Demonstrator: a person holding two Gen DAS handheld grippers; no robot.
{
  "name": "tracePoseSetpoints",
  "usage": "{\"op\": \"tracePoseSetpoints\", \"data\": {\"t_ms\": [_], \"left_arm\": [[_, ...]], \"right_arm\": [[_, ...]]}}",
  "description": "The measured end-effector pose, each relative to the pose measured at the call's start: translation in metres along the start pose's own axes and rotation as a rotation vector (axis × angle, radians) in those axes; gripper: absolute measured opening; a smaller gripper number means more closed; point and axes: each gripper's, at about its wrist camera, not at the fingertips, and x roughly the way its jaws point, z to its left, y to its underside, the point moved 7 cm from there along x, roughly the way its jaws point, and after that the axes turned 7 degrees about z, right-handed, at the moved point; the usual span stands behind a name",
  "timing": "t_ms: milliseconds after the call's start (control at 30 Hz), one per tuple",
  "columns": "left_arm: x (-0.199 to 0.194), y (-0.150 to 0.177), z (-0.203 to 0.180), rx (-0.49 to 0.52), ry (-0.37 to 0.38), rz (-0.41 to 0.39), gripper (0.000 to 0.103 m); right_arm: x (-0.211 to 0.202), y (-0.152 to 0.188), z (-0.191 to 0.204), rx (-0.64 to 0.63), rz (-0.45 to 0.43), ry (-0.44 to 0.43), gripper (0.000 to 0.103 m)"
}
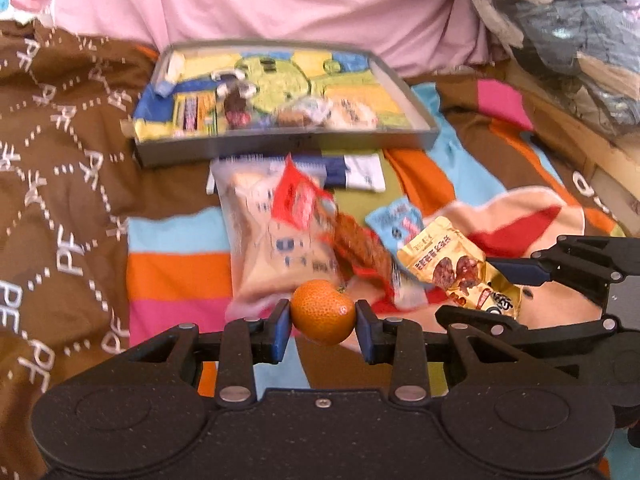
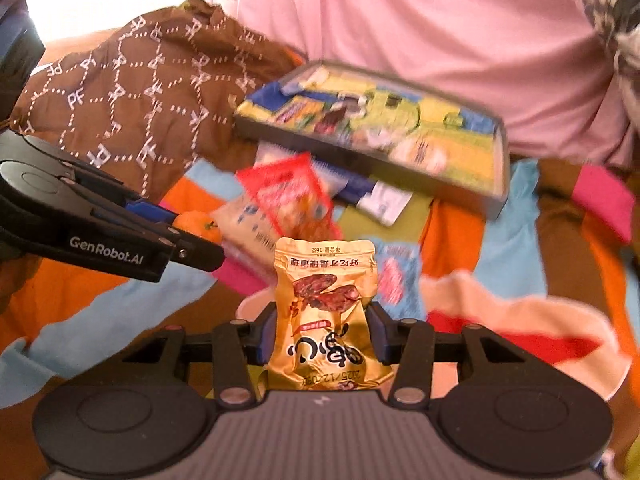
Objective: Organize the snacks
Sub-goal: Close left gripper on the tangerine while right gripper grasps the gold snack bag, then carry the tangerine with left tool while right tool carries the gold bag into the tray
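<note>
- Orange mandarin, small round fruit (image 1: pixel 323 311), clamped between blue pads of L gripper (image 1: pixel 322 326); held above the striped multicolour blanket (image 1: pixel 176 276).
- Gold foil snack pouch w/ red-brown meat picture (image 2: pixel 325 316) pinched upright at mid-body by R gripper (image 2: pixel 322 338); print reads upside down in R wrist view.
- Grey shallow rectangular tray w/ cartoon-print liner (image 1: pixel 280 142) sits further back on bed; approx 4 small wrapped snacks inside, blurred, types not legible.
- Loose on blanket, just in front of tray: clear bread packet w/ blue print (image 1: pixel 276 240), red crinkled snack packet (image 1: pixel 300 200) lying across it, light-blue small sachet (image 1: pixel 396 220), white-and-navy flat packet (image 1: pixel 352 170) touching tray's front wall.
- Brown quilt w/ white "PF" pattern (image 1: pixel 60 160) to L of tray; pink sheet (image 1: pixel 260 0) behind.
</note>
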Motion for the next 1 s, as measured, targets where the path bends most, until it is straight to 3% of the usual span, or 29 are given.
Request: {"op": "tracePoseSetpoints", "data": {"t_ms": [400, 600, 833, 1000], "left_arm": [[0.003, -0.083, 0.019, -0.063, -0.032, -0.166, 0.036], [0.027, -0.134, 0.034, -0.019, -0.077, -0.193, 0.036], [0.065, -0.182, 0.049, -0.009, -0.133, -0.252, 0.036], [0.091, -0.196, 0.063, -0.026, -0.151, -0.238, 0.036]], "right_arm": [[0.01, -0.068, -0.056, -0.027, -0.143, 0.076, 0.051], [0.035, -0.108, -0.084, -0.037, -0.211, 0.156, 0.051], [0.074, -0.149, -0.102, -0.019, -0.232, 0.16, 0.051], [0.102, -0.174, -0.107, -0.022, -0.199, 0.152, 0.051]]}}
